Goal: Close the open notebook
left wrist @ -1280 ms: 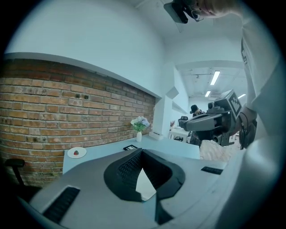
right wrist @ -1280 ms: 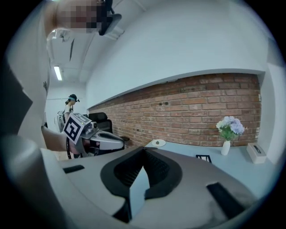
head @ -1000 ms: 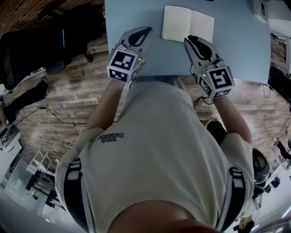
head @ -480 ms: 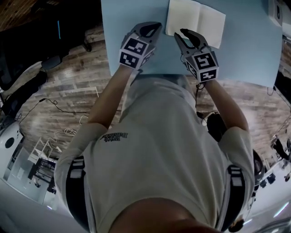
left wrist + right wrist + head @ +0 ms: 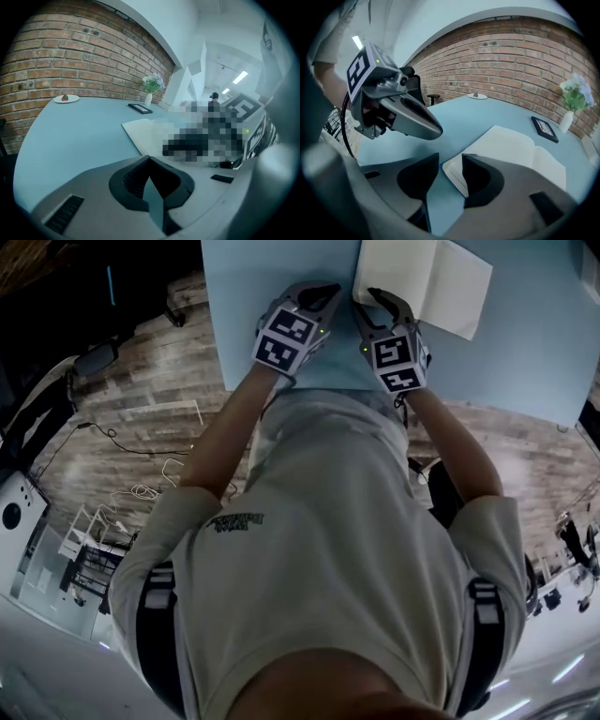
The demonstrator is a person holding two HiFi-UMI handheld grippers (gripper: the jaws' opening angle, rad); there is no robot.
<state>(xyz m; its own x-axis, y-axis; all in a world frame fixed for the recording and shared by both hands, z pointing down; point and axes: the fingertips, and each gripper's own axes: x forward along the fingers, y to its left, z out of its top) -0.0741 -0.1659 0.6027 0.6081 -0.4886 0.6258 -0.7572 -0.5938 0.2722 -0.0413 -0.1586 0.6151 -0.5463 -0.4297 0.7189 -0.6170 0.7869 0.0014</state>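
Note:
The open notebook (image 5: 427,276) lies on the light blue table (image 5: 281,268) with its cream pages up. My right gripper (image 5: 375,298) is at the notebook's near left corner. In the right gripper view its jaws (image 5: 450,159) stand apart and have just been opening. That corner of the notebook (image 5: 506,145) shows in the gap just past the tips, with nothing pressed between them. My left gripper (image 5: 323,294) hovers just left of the notebook, and its jaws (image 5: 149,160) are shut and empty. The left gripper (image 5: 405,117) also shows in the right gripper view, over bare table.
A small black picture frame (image 5: 544,127), a white vase of flowers (image 5: 572,101) and a little plate (image 5: 477,96) stand at the table's far side by a brick wall (image 5: 511,51). The table's near edge runs right below both grippers in the head view.
Both grippers have come down and forward to the notebook's near left corner and drawn closer together. The right jaws have opened; the left jaws stay shut.

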